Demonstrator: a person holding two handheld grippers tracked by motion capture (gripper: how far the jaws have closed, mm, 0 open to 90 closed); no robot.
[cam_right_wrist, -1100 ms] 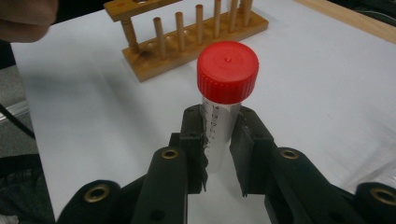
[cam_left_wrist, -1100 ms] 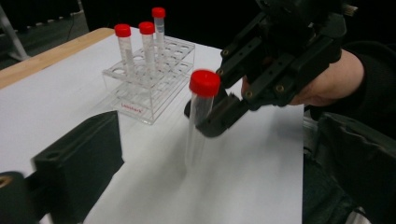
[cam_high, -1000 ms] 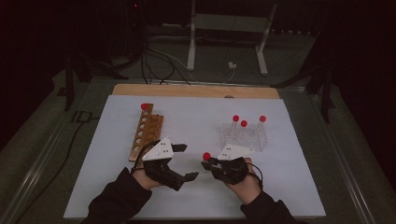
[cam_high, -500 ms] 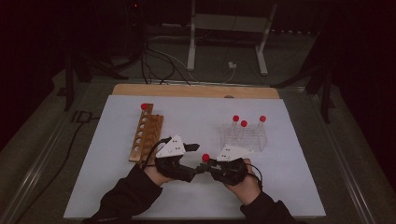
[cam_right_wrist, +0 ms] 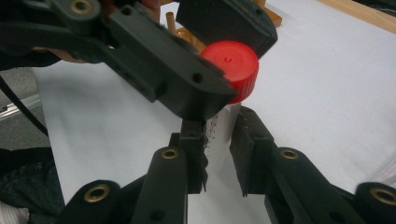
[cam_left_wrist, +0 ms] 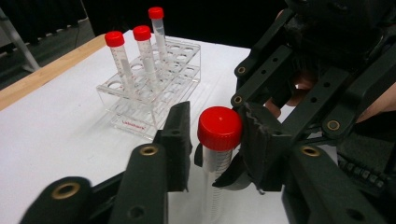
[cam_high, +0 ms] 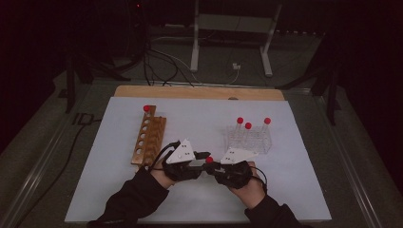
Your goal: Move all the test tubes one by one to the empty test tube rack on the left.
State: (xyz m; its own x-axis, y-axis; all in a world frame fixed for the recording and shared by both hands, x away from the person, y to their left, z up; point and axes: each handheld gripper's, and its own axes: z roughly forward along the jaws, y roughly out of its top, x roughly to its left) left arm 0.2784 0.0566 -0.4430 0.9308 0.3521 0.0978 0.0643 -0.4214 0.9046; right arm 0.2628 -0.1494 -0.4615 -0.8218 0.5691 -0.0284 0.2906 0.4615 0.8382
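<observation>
Grippers (cam_high: 207, 167) apparently both flank red-capped tube (cam_left_wrist: 218, 140).

The tube (cam_left_wrist: 215, 172) between the two grippers has a clear, smooth plastic body with printed marks and a red plastic cap (cam_left_wrist: 219, 127), faintly glossy. Behind that tube stands a clear, glossy acrylic rack (cam_left_wrist: 154, 88). The left gripper (cam_left_wrist: 212, 144) and the right gripper (cam_right_wrist: 219, 154) are matt black plastic, with brass-coloured metal rivets and toothed pad edges. The surface (cam_high: 199, 118) is matt white, edged with pale bare wood, and a varnished wooden rack (cam_high: 149, 140) lies on it
</observation>
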